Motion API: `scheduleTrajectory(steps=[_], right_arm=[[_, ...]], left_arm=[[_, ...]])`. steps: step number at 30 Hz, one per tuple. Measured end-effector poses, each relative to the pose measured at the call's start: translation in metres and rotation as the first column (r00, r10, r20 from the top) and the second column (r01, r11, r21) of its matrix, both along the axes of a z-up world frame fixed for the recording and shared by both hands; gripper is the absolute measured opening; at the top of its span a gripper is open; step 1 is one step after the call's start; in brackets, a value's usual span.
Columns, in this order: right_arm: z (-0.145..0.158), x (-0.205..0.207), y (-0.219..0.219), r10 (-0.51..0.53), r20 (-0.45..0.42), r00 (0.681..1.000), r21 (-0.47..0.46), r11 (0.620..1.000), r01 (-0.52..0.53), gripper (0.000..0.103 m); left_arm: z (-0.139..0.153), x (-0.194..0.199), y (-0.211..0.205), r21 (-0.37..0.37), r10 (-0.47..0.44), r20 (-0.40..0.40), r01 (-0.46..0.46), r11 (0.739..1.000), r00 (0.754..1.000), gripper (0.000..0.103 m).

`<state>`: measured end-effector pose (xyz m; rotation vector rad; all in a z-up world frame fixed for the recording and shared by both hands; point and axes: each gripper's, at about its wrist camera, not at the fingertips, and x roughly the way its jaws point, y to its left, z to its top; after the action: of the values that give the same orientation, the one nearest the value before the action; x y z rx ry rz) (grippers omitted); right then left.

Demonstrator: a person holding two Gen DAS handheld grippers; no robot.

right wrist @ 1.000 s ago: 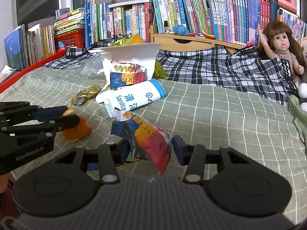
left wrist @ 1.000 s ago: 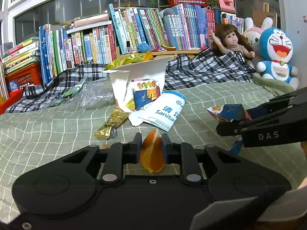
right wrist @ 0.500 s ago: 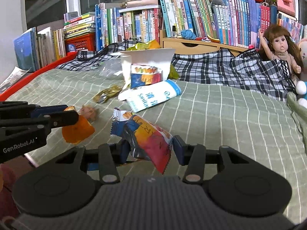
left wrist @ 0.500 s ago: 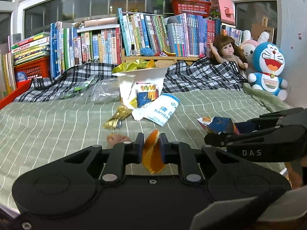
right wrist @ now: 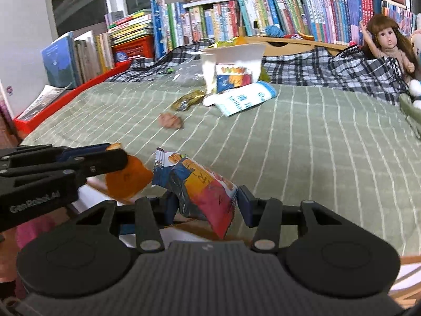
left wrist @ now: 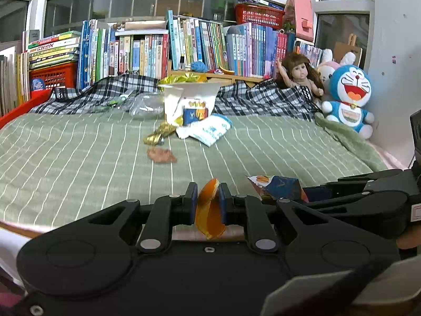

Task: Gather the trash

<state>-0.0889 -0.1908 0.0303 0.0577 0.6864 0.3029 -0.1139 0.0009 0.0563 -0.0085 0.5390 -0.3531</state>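
- My left gripper (left wrist: 208, 202) is clenched on a crumpled orange plastic wrapper (left wrist: 209, 214); the two black fingers pinch it from either side, and its lower end hangs below them.
- My right gripper (right wrist: 206, 202) is grasping a puffy blue, red and orange foil snack packet (right wrist: 204, 187), its fingers pressed against both sides, with the packet's crimped end pointing down toward the camera.
- Both grippers sit side by side at the near edge of a bed covered in a pale green blanket with thin white grid lines (left wrist: 79, 158).
- In the right wrist view the left gripper shows at the left edge with the orange wrapper just beside the snack packet.
- Further up the blanket lies a small pinkish-brown crumpled scrap (left wrist: 161, 155), on its own.
- Beyond it rests a crinkled gold foil wrapper (left wrist: 158, 134), close to a flat white and blue tissue pack with printed lettering (left wrist: 210, 131).
- Behind those stands an open white paper bag (left wrist: 189, 97) with a blue and orange carton (left wrist: 196, 111) showing in front of it.
- A crumpled clear plastic bag (left wrist: 144, 106) lies to the left of the paper bag.
- A black and white checked blanket (left wrist: 263, 100) is bunched along the far side of the bed.
- Rows of upright colourful books (left wrist: 184, 50) line the window sill behind.
- A brown-haired doll (left wrist: 300, 73) and a blue and white plush cat toy (left wrist: 348, 97) sit in the far right corner.
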Motion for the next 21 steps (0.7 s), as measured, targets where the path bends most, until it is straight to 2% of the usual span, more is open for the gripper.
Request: scheduleTrajectory(steps=[4,11,21], right_arm=[[-0.005,-0.016,0.006,0.016,-0.005,1.000,0.007,1.000,-0.015,0.052],[-0.016,-0.039,0.015,0.041,-0.031,0.999,0.012,0.999,-0.040,0.052],[-0.055,-0.055,0.027,0.055,-0.151,0.987,-0.013,0.998,-0.058,0.052]], left_arm=[[-0.010,-0.014,0.004,-0.008,0.006,-0.031,-0.006,1.000,0.999,0.016],[-0.034,-0.029,0.018,-0.031,0.036,-0.137,-0.041,0.999,0.990,0.016],[-0.076,-0.035,0.022,-0.002,0.077,-0.281,-0.081,0.997,0.957,0.016]])
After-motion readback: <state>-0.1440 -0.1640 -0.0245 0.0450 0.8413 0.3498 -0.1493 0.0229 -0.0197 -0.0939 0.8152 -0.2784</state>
